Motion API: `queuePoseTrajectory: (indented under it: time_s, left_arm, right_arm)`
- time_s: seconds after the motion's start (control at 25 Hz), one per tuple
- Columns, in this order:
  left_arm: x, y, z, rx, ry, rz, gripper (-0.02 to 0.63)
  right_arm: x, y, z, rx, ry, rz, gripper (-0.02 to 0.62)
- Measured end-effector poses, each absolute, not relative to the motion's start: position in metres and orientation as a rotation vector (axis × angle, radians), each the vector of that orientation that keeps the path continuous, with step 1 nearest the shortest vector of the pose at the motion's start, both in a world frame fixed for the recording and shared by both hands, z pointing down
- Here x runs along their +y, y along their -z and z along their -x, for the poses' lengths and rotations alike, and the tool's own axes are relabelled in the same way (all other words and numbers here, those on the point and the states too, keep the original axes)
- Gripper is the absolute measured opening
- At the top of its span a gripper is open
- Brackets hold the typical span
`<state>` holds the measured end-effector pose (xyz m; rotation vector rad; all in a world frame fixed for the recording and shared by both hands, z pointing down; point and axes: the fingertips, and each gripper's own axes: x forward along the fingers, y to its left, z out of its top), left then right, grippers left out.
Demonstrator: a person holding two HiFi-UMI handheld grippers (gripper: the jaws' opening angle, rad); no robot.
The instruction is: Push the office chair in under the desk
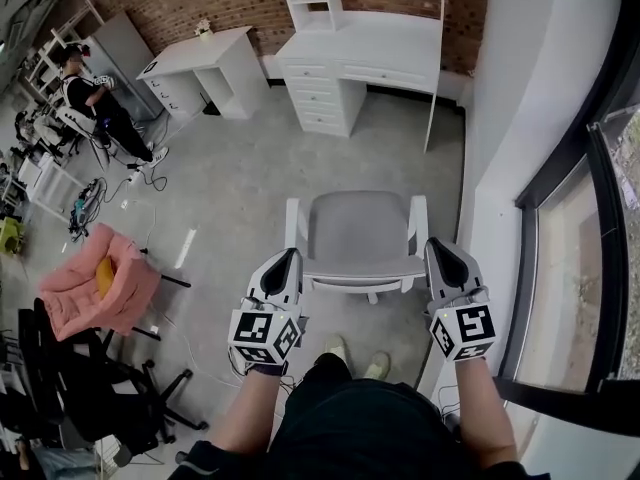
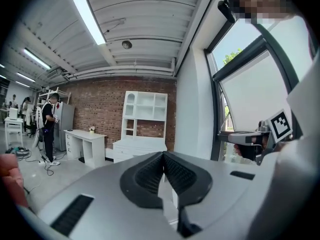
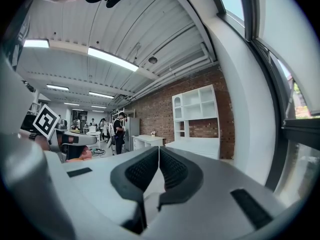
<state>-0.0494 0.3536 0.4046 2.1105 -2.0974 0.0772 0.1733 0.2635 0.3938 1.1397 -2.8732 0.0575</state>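
The left gripper (image 1: 291, 256) and right gripper (image 1: 437, 245) are held empty, jaws pressed together, flanking the grey office chair (image 1: 358, 230); the white desk (image 1: 372, 44) is seen well apart from it.

Right tool (image 3: 159, 150) closed, white desk (image 3: 200, 146) ahead

The person wears black clothing (image 1: 355, 423) and pale shoes (image 1: 340, 348), seen toward six o'clock in the head view. Each hand-held tool has a smooth pale-grey shell. The left gripper (image 1: 288, 259) and the right gripper (image 1: 439, 247) both carry black teardrop-shaped jaw housings at their twelve o'clock ends. At the six o'clock end of each sits a white block, the left cube (image 1: 265, 336) and the right cube (image 1: 464, 332), printed with black square markers. Seen close, the pads (image 2: 150, 174) are black and finely ribbed. Narrow black slots (image 2: 72, 214) are set into the shell at about eight and two o'clock.
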Motion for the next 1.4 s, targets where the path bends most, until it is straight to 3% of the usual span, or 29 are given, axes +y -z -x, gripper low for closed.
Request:
queuePoseTrajectory:
  time_s: [0.8, 1.12, 1.28, 1.4]
  left_arm:
    - [0.364, -0.567, 0.166, -2.155, -0.026, -1.494, 0.023]
    - [0.362, -0.639, 0.21, -2.06, 0.158, -1.191, 0.153]
    - [0.354, -0.663, 0.209, -2.004, 0.217, -1.103, 0.169]
    - [0.347, -0.672, 0.211, -1.995, 0.237, -1.063, 0.172]
  right_arm:
    - [0.219, -0.53, -0.176, -2.577, -0.39, -1.301, 0.009]
    - [0.19, -0.609, -0.19, -2.381, -0.758, -1.436, 0.125]
    - [0.182, -0.651, -0.216, -2.207, -1.019, -1.591, 0.214]
    - [0.18, -0.681, -0.225, -2.086, -1.203, -1.642, 0.235]
